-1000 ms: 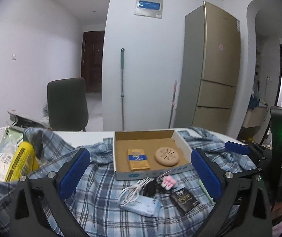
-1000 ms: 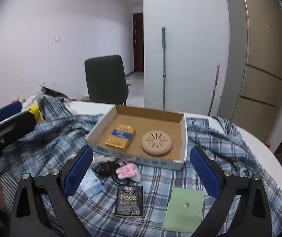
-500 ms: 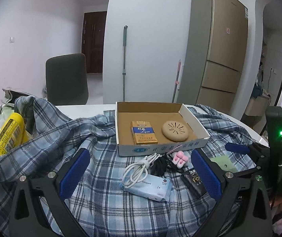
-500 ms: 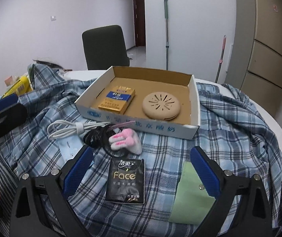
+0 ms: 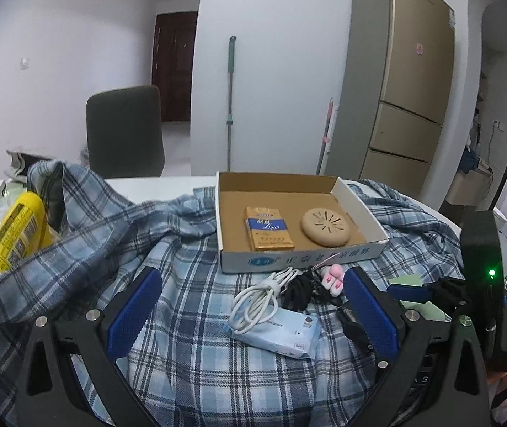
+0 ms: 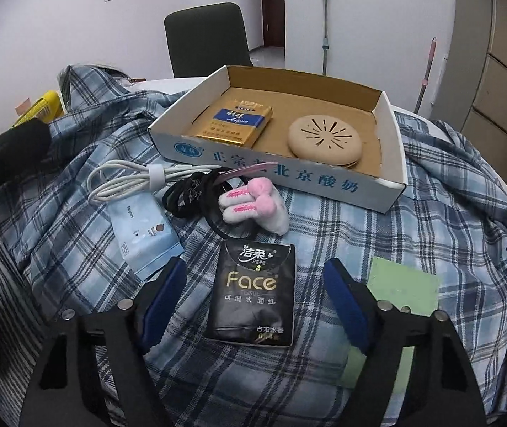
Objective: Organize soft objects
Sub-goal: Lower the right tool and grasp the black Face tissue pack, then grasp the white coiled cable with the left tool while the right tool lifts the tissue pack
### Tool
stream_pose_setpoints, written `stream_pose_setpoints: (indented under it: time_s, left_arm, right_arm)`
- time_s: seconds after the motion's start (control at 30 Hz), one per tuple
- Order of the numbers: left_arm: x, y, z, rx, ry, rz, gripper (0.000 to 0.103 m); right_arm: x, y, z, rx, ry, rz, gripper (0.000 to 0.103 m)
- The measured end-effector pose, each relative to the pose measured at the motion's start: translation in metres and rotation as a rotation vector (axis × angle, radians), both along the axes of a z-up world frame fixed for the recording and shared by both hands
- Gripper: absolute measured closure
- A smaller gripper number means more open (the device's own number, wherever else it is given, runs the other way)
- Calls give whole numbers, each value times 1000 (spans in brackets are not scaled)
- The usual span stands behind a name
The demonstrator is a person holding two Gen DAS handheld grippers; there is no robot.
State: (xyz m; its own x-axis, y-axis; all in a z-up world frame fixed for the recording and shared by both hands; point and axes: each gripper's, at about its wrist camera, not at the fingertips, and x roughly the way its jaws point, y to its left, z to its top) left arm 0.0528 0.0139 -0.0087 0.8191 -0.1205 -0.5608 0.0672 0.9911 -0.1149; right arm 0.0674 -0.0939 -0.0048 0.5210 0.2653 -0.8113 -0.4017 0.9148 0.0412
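1. Now the black tissue pack [image 6: 253,293] is framed closely between the wide-spread jaws of the right hand-held gripper [image 6: 253,300], where a second ago it lay farther off; a grasp is judged imminent.
2. Ungrasped, the pack lies flat on the plaid shirt [image 6: 449,192] over the tabletop, near the cardboard box [image 6: 282,174].
3. Low and level, the left hand-held gripper [image 5: 253,315] is held wide, empty, nearer the blue tissue pack [image 5: 275,332].

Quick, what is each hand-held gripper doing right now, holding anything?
Left hand-held gripper: open, holding nothing, above the white cable.
Right hand-held gripper: open, holding nothing, either side of the black tissue pack.
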Motion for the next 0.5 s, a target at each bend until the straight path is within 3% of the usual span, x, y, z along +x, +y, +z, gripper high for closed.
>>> stream_pose_setpoints:
  time_s: [0.17,0.4,0.5]
  left_arm:
    - [1,0,-3,4,5,-1,0]
    - [1,1,-2,-4,8,-3,0]
    - [0,2,2,8,2,-9,0]
  right_arm:
    - [8,-1,-13,5,67,-2,50]
    - [10,-2,-14,6,75,-7,57]
    - [5,-5,-4,23,36,-8,57]
